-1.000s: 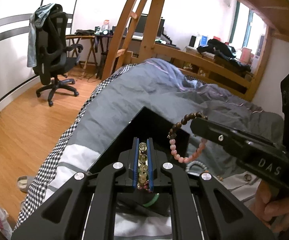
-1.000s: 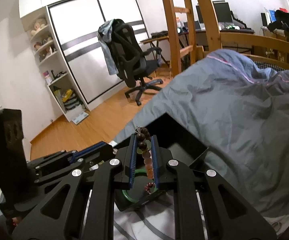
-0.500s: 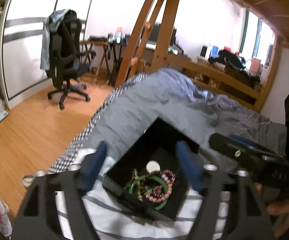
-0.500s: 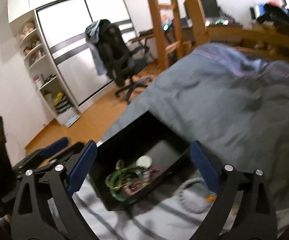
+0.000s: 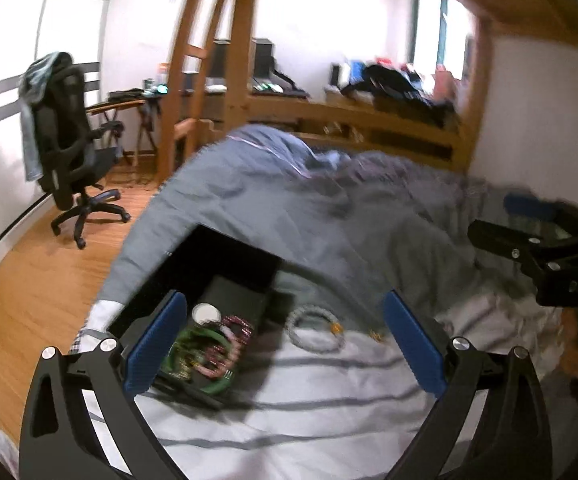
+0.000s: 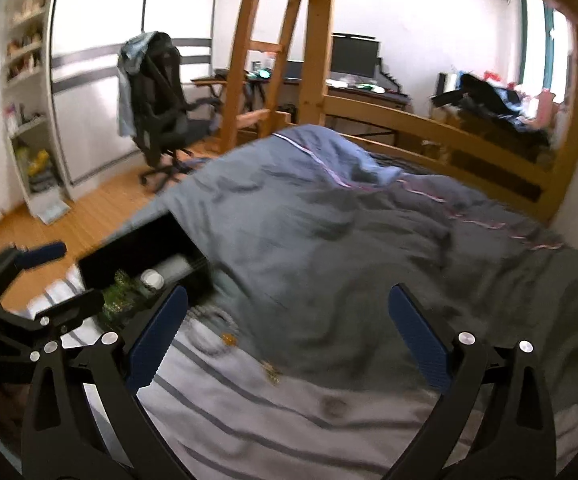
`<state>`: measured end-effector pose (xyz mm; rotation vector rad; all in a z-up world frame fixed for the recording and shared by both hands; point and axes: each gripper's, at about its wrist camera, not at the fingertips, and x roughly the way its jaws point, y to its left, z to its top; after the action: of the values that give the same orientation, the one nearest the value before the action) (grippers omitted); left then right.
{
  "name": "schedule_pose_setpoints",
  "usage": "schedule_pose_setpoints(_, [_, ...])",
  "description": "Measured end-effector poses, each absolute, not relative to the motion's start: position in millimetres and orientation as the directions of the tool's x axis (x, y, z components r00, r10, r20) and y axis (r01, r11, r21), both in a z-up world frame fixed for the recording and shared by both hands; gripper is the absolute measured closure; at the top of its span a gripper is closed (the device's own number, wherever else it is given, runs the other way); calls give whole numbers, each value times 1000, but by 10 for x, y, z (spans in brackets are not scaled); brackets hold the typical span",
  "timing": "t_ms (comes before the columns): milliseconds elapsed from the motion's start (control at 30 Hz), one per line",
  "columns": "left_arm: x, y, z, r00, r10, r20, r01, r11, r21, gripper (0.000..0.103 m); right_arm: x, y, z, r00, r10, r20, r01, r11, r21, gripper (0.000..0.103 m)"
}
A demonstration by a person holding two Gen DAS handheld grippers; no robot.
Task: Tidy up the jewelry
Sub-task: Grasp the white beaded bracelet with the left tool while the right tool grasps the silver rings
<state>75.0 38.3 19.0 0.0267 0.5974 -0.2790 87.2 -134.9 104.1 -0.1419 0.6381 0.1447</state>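
A black jewelry box (image 5: 225, 264) lies open on the bed, with green and pink bracelets (image 5: 205, 352) and a white round piece inside. A pale beaded bracelet (image 5: 315, 330) lies on the striped sheet just right of the box, with small gold pieces (image 5: 375, 336) beside it. My left gripper (image 5: 285, 344) is open and empty above them. My right gripper (image 6: 287, 338) is open and empty, right of the box (image 6: 137, 248), over gold pieces (image 6: 271, 372) on the sheet. The right gripper also shows in the left wrist view (image 5: 529, 256).
A rumpled grey duvet (image 6: 349, 240) covers the bed beyond the box. A wooden bed rail (image 6: 429, 132) and ladder (image 6: 273, 40) stand behind. An office chair (image 5: 69, 148) stands on the wood floor at the left. The bed edge runs along the left of the box.
Both grippers were shut on beaded bracelets over the box a second ago. They opened, the bracelets now lie in the box, and both grippers have drawn back and swung right.
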Motion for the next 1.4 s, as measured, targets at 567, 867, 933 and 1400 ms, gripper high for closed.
schedule_pose_setpoints(567, [1338,-541,-699,638,-156,-754,461,862,212,22,988,-1963,-313,526,65,-848,-124,992,0,60])
schedule_pose_setpoints(867, [1607,-485,-956,480,-156,-864,466,879,100,79,1088,-1988,-485,469,63,-881,-121,993,7,88])
schedule_pose_setpoints(933, [1563,-459,-936,481,-174,-859,469,879,84,88,1035,-2021,-433,493,75,-867,-112,993,23,94])
schedule_pose_setpoints(1400, [1374,-400,-799,526,-227,-820,475,878,62,95,1010,-1925,-369,516,55,-855,-130,991,-14,82])
